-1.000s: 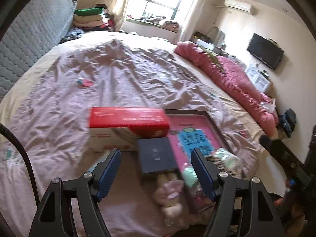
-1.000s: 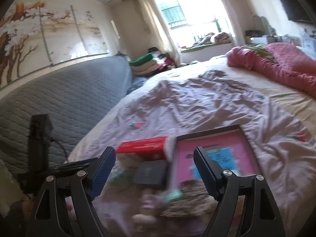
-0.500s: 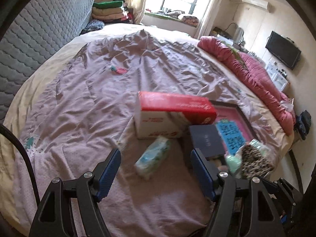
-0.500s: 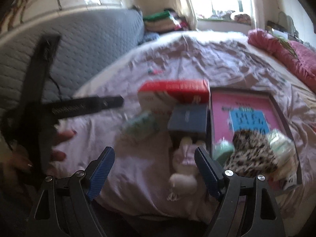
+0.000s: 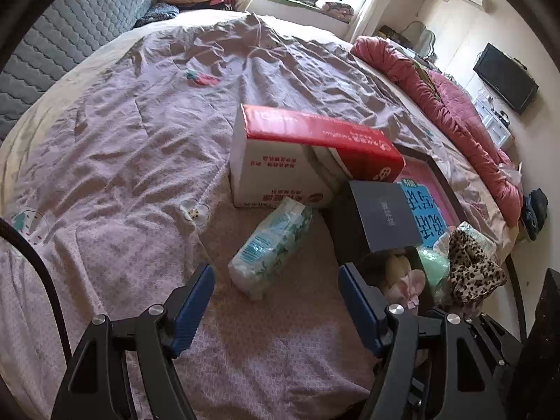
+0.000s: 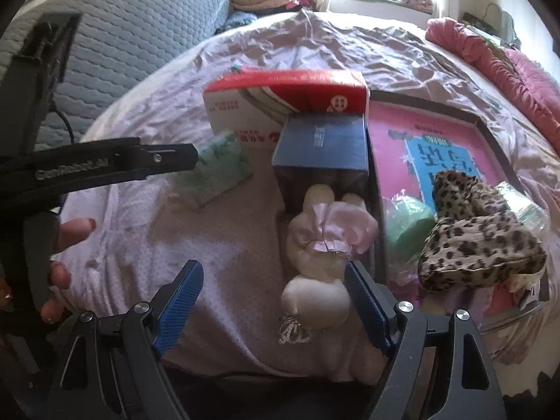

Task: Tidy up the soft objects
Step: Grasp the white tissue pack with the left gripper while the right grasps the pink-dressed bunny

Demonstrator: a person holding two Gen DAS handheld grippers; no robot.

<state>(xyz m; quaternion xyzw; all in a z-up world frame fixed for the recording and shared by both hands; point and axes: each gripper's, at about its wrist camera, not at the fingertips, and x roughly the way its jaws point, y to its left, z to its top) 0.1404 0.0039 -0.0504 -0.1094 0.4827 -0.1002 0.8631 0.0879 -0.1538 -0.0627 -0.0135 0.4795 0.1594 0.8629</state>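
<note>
A green-and-white tissue pack (image 5: 271,246) lies on the bed just ahead of my open, empty left gripper (image 5: 276,306); it also shows in the right wrist view (image 6: 218,169). A pink-dressed plush doll (image 6: 323,245) lies partly inside a dark blue box (image 6: 320,147), right by the right finger of my open, empty right gripper (image 6: 273,301). A leopard-print soft item (image 6: 479,238) and a green soft ball (image 6: 409,224) rest in a pink-lined tray (image 6: 392,133). The doll (image 5: 402,281) shows by my left gripper's right finger.
A red-and-white carton (image 5: 301,154) lies on its side behind the tissue pack. The wrinkled mauve bedspread (image 5: 140,140) covers the bed. A rolled pink quilt (image 5: 455,115) lies along the right edge. The left gripper's body (image 6: 87,168) crosses the right wrist view.
Both grippers have swung left and lowered toward the bed. The tissue pack has come into view ahead of the left gripper, and the doll sits closer to the right gripper.
</note>
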